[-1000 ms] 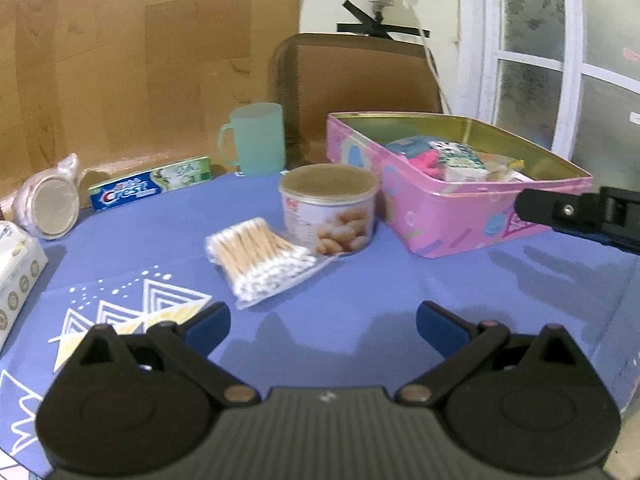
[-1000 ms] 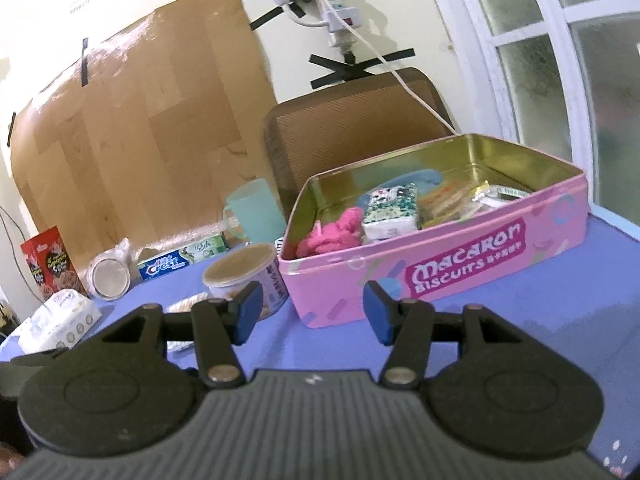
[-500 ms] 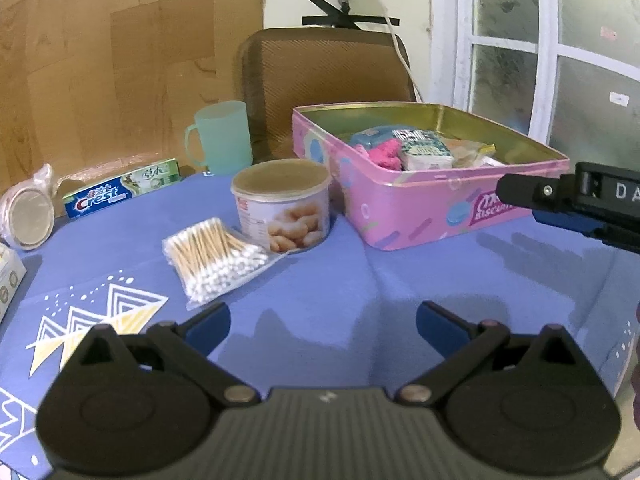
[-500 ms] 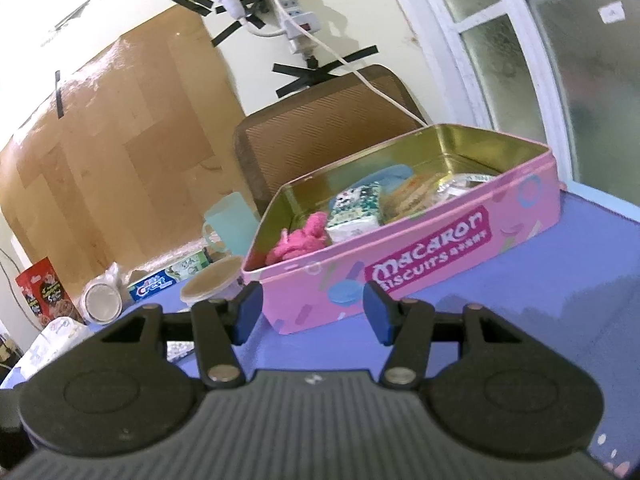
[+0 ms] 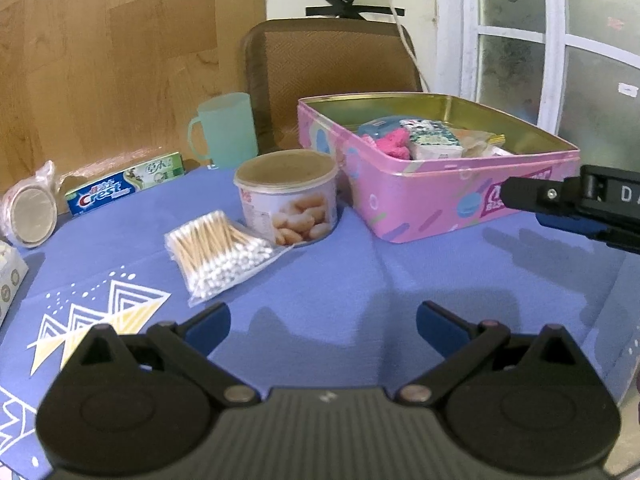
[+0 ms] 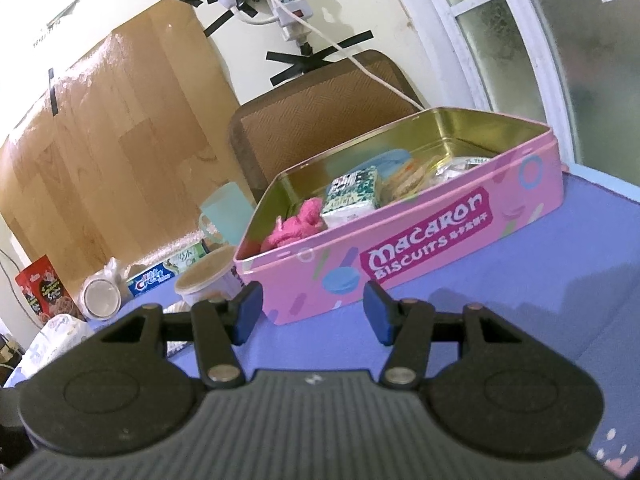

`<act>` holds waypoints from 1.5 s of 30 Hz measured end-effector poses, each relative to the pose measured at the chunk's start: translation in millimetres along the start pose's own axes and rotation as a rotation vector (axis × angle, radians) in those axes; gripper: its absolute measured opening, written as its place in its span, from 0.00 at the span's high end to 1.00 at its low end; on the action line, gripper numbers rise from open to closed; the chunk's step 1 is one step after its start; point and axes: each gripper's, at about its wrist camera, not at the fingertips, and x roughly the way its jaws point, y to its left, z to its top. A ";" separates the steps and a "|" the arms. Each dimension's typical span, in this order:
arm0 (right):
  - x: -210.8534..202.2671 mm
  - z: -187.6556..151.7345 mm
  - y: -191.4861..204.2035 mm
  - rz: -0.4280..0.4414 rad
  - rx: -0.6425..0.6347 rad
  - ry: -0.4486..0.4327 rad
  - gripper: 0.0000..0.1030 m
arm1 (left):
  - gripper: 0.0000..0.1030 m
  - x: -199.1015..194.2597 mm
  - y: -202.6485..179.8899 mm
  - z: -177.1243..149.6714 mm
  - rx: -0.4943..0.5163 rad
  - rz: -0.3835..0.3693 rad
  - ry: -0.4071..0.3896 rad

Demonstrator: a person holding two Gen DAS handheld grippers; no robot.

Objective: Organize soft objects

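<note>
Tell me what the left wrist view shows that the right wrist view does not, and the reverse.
Only the left wrist view shows the bag of cotton swabs and the right gripper seen from the side.

Only the right wrist view shows the power strip taped to the wall, the red box and the "Macaron Biscuits" lettering in full.

Both show the pink tin with the pink fluffy item inside, the green mug, the toothpaste box and the snack tub.

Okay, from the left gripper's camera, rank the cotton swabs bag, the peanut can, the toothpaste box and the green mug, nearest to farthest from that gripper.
From the left gripper:
1. Cotton swabs bag, just ahead, left of centre.
2. Peanut can, behind the bag, its front touching the bag's corner.
3. Toothpaste box, far left, toward the back edge.
4. Green mug, at the back, by the chair.
</note>
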 end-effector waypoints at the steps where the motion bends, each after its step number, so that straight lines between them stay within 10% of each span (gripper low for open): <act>1: 0.2 -0.9 1.5 0.000 -0.001 0.002 0.43 | 0.00 0.2 1.6 -0.2 -0.003 0.005 0.000; 20: 13.6 -29.3 32.9 0.052 -0.116 0.106 0.40 | 0.00 3.0 93.4 -17.9 -0.229 0.140 0.024; 45: 16.4 -47.9 33.0 0.085 -0.050 0.116 0.20 | 0.00 -2.2 80.5 -20.6 -0.177 0.126 -0.024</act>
